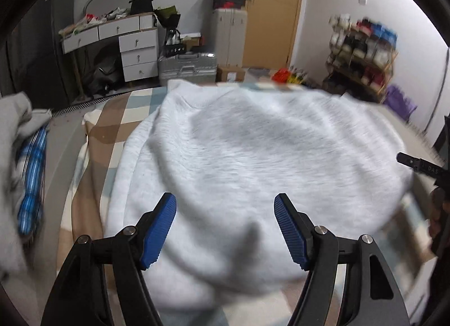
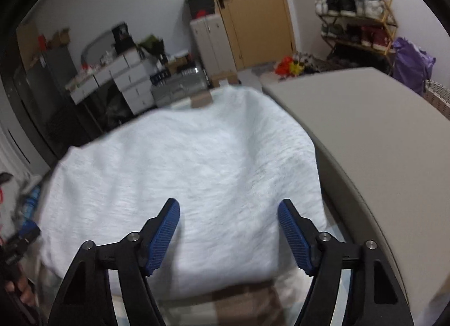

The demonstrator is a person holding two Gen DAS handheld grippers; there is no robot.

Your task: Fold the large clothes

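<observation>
A large pale grey-white sweatshirt point(image 1: 253, 151) lies spread flat on a checked bedsheet point(image 1: 112, 129), its ribbed neckline at the far end. My left gripper point(image 1: 225, 199) hovers open over the near edge, with nothing between its blue pads point(image 1: 160, 230). In the right wrist view the same sweatshirt point(image 2: 197, 171) fills the middle. My right gripper point(image 2: 228, 202) is open above its near edge and grips nothing. The right gripper's tip point(image 1: 416, 165) shows at the sweatshirt's right side, and the left gripper point(image 2: 19, 241) with a hand shows at the left edge.
A heap of grey and blue-striped clothes point(image 1: 31, 174) lies to the left of the bed. A grey padded surface point(image 2: 379, 143) borders the sweatshirt on the right. Beyond the bed stand a white dresser point(image 1: 135, 50), a silver suitcase point(image 1: 187, 68), a shoe rack point(image 2: 357, 16) and a wooden door point(image 2: 253, 16).
</observation>
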